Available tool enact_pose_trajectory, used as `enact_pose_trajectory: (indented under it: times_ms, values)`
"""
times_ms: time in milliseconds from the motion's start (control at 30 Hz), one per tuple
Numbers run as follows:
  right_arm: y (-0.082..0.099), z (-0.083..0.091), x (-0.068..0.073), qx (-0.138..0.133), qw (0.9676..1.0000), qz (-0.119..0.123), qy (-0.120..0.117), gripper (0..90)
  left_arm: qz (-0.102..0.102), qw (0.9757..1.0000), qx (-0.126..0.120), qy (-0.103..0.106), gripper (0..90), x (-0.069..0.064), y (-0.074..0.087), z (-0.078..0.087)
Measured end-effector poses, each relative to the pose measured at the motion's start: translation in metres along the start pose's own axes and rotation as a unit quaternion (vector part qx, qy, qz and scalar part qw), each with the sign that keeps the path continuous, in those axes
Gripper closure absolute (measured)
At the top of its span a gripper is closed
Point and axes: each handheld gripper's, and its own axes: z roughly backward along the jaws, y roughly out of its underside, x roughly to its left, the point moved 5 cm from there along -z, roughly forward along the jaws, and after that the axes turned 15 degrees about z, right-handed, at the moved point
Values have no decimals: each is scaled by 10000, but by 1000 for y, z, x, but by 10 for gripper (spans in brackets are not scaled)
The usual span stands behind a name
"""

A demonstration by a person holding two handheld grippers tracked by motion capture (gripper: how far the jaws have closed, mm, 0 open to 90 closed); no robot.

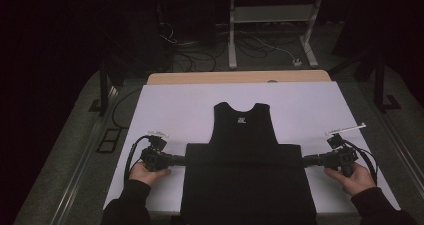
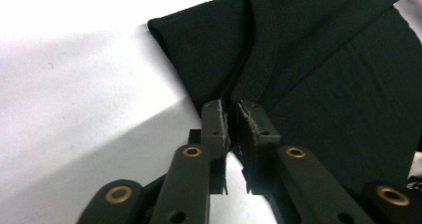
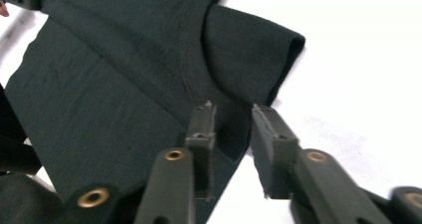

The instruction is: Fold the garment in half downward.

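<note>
A black T-shirt (image 1: 244,135) lies flat on the white table cover (image 1: 170,105), neck toward the far side, its lower part reaching the front edge. My left gripper (image 1: 183,160) is at the shirt's left edge and my right gripper (image 1: 306,160) at its right edge. In the left gripper view the jaws (image 2: 232,107) stand a narrow slit apart at the seam under a folded sleeve (image 2: 199,50), the fabric edge lying between them without being pinched. In the right gripper view the jaws (image 3: 233,108) gape wider, with loose shirt cloth (image 3: 114,84) lying between them beneath the other sleeve (image 3: 249,55).
The white cover lies on a wooden table (image 1: 240,77). Bare white surface lies to either side of the shirt and beyond the neck. Behind the table, cables (image 1: 200,55) run over the dark floor by a white desk frame (image 1: 232,35).
</note>
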Motion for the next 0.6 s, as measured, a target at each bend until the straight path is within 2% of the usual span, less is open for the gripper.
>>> enact_pose_trajectory:
  times_ms: [133, 300, 433, 467, 600]
  values:
    - [0, 3, 0, -61, 9999, 23, 94, 577, -72, 9998, -115, -119, 657, 0, -2, 3]
    - [-1, 7, -1, -198, 9991, 36, 365, 462, -196, 9994, -203, -215, 480, -3, -2, 3]
    - [-2, 10, -2, -309, 9983, 79, 495, 333, -212, 9994, -260, -88, 402, -4, -4, 5]
    - [-3, 11, -4, -334, 9977, 51, 591, 298, -227, 9994, -272, -57, 378, -5, -5, 5]
    - [-5, 14, -7, -409, 9967, 4, 703, 223, -242, 9993, -293, -22, 314, -4, -8, 6]
